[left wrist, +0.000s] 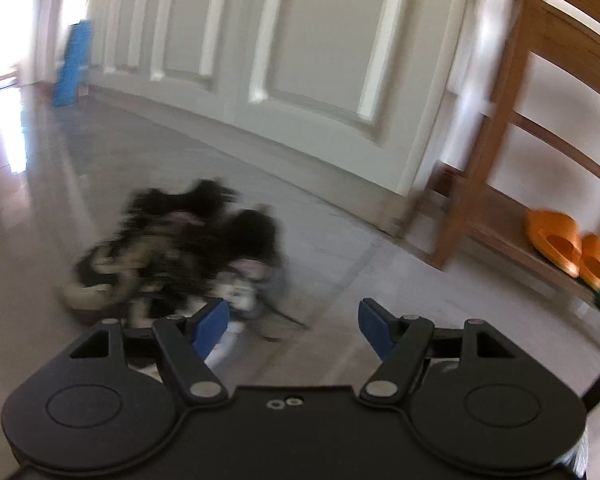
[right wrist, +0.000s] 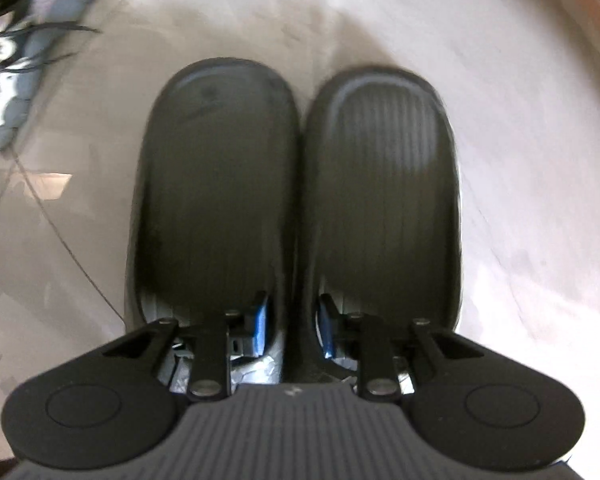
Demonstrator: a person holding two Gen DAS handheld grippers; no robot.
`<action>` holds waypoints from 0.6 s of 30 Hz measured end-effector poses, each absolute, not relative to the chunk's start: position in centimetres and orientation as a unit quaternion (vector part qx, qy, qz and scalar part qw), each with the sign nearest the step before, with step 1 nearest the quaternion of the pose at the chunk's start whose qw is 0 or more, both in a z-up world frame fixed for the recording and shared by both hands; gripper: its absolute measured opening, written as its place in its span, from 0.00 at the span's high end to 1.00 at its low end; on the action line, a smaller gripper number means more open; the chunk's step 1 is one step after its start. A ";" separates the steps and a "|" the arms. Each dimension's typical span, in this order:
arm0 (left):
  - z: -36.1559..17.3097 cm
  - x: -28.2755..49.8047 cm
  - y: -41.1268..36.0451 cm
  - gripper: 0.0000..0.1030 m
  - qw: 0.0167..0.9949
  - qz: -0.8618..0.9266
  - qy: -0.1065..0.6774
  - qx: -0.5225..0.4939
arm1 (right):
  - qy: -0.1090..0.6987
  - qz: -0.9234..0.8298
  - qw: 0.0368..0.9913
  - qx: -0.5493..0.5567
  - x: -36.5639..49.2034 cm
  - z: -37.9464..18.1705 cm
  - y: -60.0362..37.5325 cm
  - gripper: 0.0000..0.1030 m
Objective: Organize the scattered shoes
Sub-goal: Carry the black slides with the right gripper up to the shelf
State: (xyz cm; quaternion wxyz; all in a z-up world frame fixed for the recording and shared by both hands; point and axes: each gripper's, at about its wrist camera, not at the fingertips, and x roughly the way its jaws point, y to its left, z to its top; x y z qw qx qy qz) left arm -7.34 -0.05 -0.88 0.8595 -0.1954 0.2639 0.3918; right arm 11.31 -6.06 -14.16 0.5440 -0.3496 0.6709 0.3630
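In the right wrist view my right gripper (right wrist: 294,330) is shut on a pair of dark grey slippers (right wrist: 220,184), pinching their touching inner walls, one blue fingertip inside each slipper. The pair hangs over the pale floor. In the left wrist view my left gripper (left wrist: 294,326) is open and empty, low over the floor. A blurred heap of dark and patterned shoes (left wrist: 172,256) lies just ahead and left of it. A pair of orange slippers (left wrist: 568,246) sits on the lowest shelf of the wooden shoe rack (left wrist: 496,120) at the right.
White panelled cabinet doors (left wrist: 300,60) run along the back. A blue object (left wrist: 74,64) leans against them at far left. A grey and white sneaker with black laces (right wrist: 16,64) lies at the upper left of the right wrist view. Glossy tiled floor (left wrist: 340,248) lies between heap and rack.
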 end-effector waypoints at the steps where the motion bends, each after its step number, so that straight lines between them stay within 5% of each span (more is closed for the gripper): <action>1: -0.9 -6.7 -0.6 0.30 0.864 0.380 0.268 -0.190 | 0.672 0.362 0.544 -0.348 11.4 -14.2 -6.1 0.59; 4: -0.8 -5.6 -2.1 0.30 0.873 0.361 0.273 -0.182 | 0.644 0.371 0.556 -0.372 9.8 -14.1 -5.9 0.58; 8: -0.7 -5.4 -2.9 0.30 0.874 0.364 0.274 -0.168 | 0.614 0.418 0.547 -0.386 9.3 -13.2 -7.0 0.75; 18: 1.2 -3.7 -4.1 0.30 0.883 0.365 0.259 -0.144 | 0.609 0.445 0.604 -0.257 13.9 -8.0 -14.1 0.78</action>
